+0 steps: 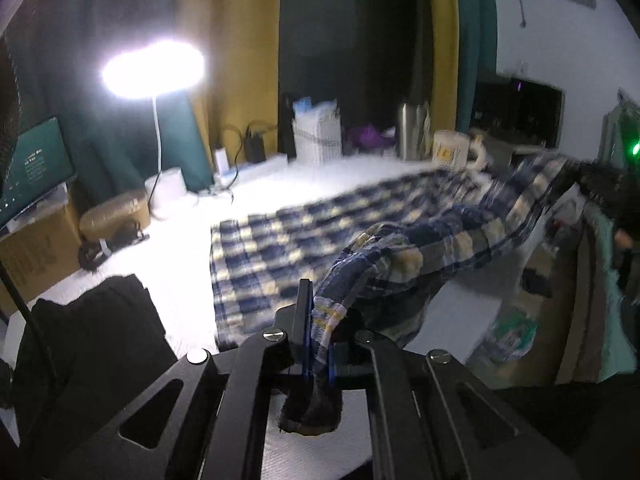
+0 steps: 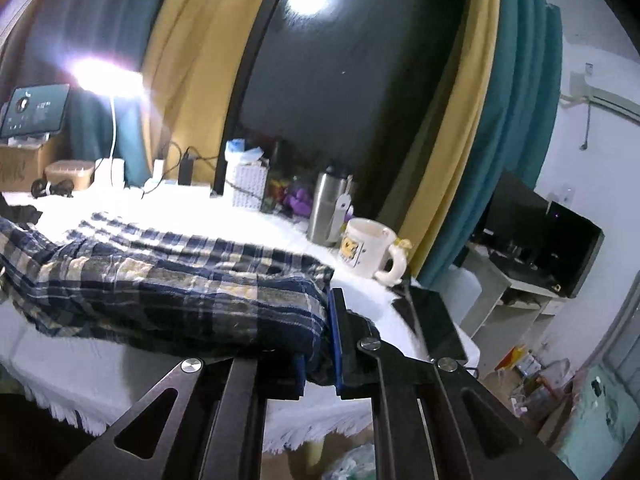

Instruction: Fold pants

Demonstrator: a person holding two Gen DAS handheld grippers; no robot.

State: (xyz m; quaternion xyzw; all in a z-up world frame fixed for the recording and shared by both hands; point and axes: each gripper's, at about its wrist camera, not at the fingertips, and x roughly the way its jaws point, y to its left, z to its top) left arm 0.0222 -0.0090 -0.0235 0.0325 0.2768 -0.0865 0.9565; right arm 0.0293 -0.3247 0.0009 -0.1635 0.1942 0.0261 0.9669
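Pants: the blue-and-cream plaid pants (image 1: 304, 240) lie mostly flat on the white-covered table (image 1: 188, 248), with their near edge raised off the cloth by both grippers.
Left gripper: the left gripper (image 1: 318, 336) is pinched tight on a bunched corner of the pants, a tuft of fabric poking out behind the jaws.
Right gripper: the right gripper (image 2: 320, 344) is likewise clamped fast on the pants' other near corner, the plaid draping away from it across the table.
Landmark: the white mug (image 2: 366, 248) stands on the table just beyond the pants' far edge, on the right gripper's side; a steel flask (image 2: 326, 208) stands just behind the mug.
Step in hand: lifting the near edge to carry it over, I judge.
Doing it well: keep both corners level and the span between them taut, so the fold line runs straight.
Landing: lay the lifted edge short of the mug, matching edge to edge.
Risk: a sagging middle would wrinkle; sweeping too far could nudge the mug.
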